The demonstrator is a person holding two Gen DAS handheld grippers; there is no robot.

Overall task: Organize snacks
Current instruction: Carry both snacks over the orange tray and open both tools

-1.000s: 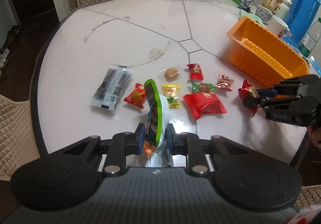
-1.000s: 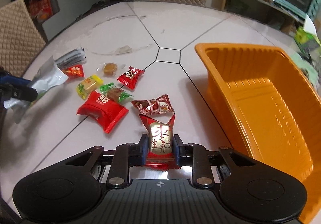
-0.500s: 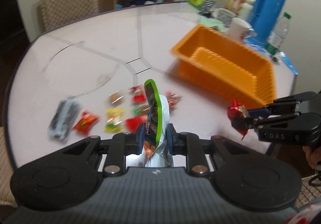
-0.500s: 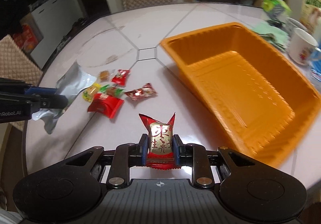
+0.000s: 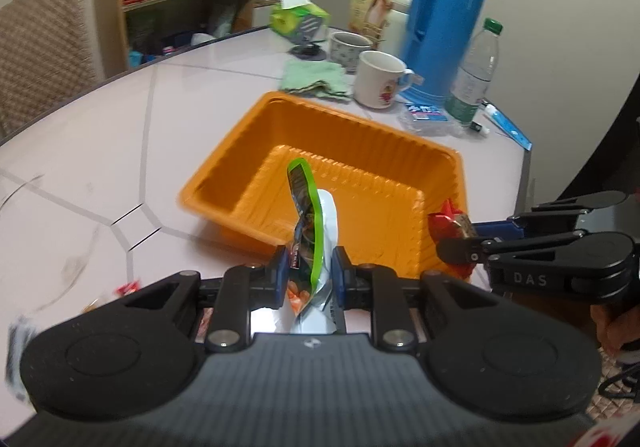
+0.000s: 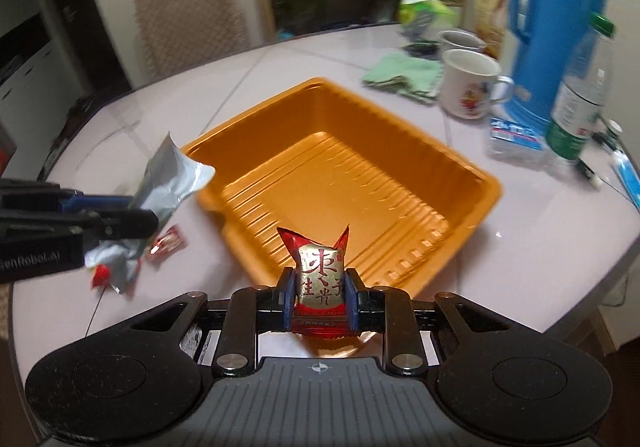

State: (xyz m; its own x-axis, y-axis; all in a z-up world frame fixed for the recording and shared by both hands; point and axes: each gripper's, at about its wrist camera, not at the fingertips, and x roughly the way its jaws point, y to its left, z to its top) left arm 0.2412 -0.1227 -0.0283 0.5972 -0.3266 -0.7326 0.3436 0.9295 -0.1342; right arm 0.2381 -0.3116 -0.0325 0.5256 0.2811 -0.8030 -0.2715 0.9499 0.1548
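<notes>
left tongs [image 5: 308, 273]: closed tight on a silver snack bag with a green edge [image 5: 314, 231]. the bag stands up between the two blue pads.
right tongs [image 6: 319, 295]: closed tight on a red and gold candy [image 6: 320, 275]. the candy's two red ends poke up above the pads.
silver snack bag: held up in the air, just in front of the near side of the orange tray. in the right view it shows as a crinkly silver bag [image 6: 168, 183], left of the tray.
red and gold candy: held up in the air, near the tray's near right corner. in the left view it sits at the tip of the right tongs [image 5: 456, 243], right of the left tongs.
orange tray [image 5: 248, 135]: on the table, in front of both tongs. nothing shows inside it.
table [image 5: 80, 151]: pale with thin dark lines.
other snacks: a small red candy [image 6: 168, 243] lies on the table below the left tongs [image 6: 120, 223]. it is blurry.
behind the tray: a green cloth [image 5: 314, 81], a white mug [image 5: 378, 79], a blue flask [image 5: 444, 19] and a clear bottle with a green cap [image 5: 476, 75].
person: a bit of a hand [image 5: 612, 327] shows behind the right tongs.
</notes>
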